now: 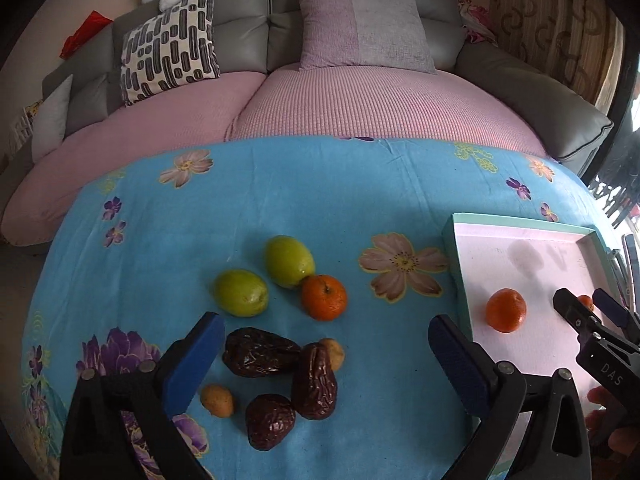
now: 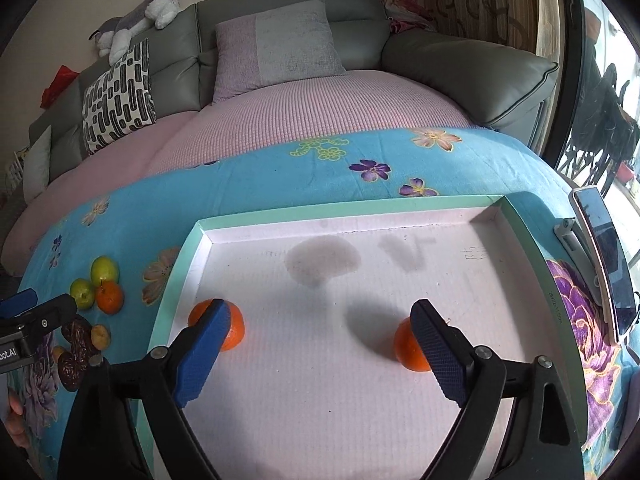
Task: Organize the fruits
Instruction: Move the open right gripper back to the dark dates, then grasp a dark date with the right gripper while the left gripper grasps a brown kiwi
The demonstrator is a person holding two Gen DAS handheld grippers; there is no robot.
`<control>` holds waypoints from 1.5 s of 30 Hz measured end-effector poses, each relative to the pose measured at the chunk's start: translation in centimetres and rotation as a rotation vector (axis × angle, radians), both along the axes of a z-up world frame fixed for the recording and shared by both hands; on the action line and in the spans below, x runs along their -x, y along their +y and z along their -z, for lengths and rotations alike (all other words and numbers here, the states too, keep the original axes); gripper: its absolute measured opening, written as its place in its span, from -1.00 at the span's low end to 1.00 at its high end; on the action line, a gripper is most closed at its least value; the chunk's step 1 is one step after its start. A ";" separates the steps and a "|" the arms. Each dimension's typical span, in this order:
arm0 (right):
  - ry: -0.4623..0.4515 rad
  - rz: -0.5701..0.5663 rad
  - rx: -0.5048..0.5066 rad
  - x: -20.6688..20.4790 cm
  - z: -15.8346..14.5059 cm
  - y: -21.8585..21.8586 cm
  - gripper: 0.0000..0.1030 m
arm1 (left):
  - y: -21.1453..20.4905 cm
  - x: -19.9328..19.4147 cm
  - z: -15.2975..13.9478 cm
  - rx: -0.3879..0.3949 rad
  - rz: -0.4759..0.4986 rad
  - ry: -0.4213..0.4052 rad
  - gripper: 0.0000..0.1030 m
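On the blue flowered cloth lie two green fruits [image 1: 240,293] [image 1: 289,261], an orange [image 1: 324,297], three dark dried dates [image 1: 260,352] and two small tan fruits [image 1: 217,400]. My left gripper [image 1: 326,364] hovers open over the dates, nothing between its fingers. To the right stands a tray [image 2: 528,232] with a teal rim and a white floor. Two oranges rest in it [image 2: 234,328] [image 2: 408,350]. My right gripper [image 2: 320,352] is open above the tray floor, an orange just beyond each fingertip. It also shows in the left wrist view as the right gripper [image 1: 588,308].
A grey sofa [image 1: 360,4] with pink covers and cushions runs behind the table. A phone on a stand [image 2: 604,264] sits at the tray's right. A hand [image 2: 14,420] holds the left gripper at the left edge.
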State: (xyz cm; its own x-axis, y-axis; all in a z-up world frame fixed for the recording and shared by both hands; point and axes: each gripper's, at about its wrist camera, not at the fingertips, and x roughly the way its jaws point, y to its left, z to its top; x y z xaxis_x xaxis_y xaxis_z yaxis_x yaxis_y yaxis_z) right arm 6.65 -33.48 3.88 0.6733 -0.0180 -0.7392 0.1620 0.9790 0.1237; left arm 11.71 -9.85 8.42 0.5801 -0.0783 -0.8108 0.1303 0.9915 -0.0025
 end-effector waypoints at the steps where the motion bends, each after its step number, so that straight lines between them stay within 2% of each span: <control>1: -0.008 -0.020 0.001 -0.1 -0.2 0.8 0.78 | 0.7 -0.1 0.0 -0.004 -0.016 -0.005 1.00; 10: -0.032 -0.224 0.026 -0.9 -1.0 8.5 0.78 | 6.2 0.1 0.6 -0.002 -0.113 -0.034 1.00; 17: -0.037 -0.302 -0.036 -1.2 -0.9 13.1 0.78 | 10.2 0.3 0.4 0.070 -0.160 -0.050 1.00; 21: 0.001 -0.337 -0.057 -1.0 -0.5 15.5 0.76 | 11.9 0.7 0.6 0.120 -0.184 -0.032 1.00; 26: 0.057 -0.381 -0.083 -0.9 0.5 17.7 0.31 | 12.7 1.5 2.1 0.146 -0.188 0.023 0.97; 30: 0.081 -0.411 -0.095 -0.8 1.0 18.7 0.28 | 13.0 2.0 3.9 0.184 -0.184 0.082 0.83; 32: 0.092 -0.423 -0.096 -0.7 1.3 19.1 0.10 | 13.4 2.3 4.9 0.214 -0.194 0.113 0.78; 35: 0.111 -0.444 -0.088 -0.6 1.7 19.9 0.03 | 14.0 2.8 5.9 0.237 -0.219 0.146 0.74; 40: 0.118 -0.460 -0.076 -0.5 1.9 20.6 -0.21 | 14.7 3.0 5.6 0.269 -0.237 0.135 0.73; 41: 0.120 -0.460 -0.076 -0.6 1.9 20.6 -0.35 | 14.8 3.0 5.5 0.271 -0.235 0.132 0.73; 45: 0.113 -0.468 -0.056 -0.3 1.7 20.6 -0.39 | 14.5 2.9 5.3 0.280 -0.221 0.133 0.72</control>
State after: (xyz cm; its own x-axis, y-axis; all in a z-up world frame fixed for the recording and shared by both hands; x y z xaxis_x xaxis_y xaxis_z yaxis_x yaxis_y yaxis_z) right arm 6.95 -12.93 2.17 0.5149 0.3096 -0.7994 -0.2783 0.9424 0.1857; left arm 8.76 4.66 3.10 0.4987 -0.1919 -0.8453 -0.1066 0.9542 -0.2795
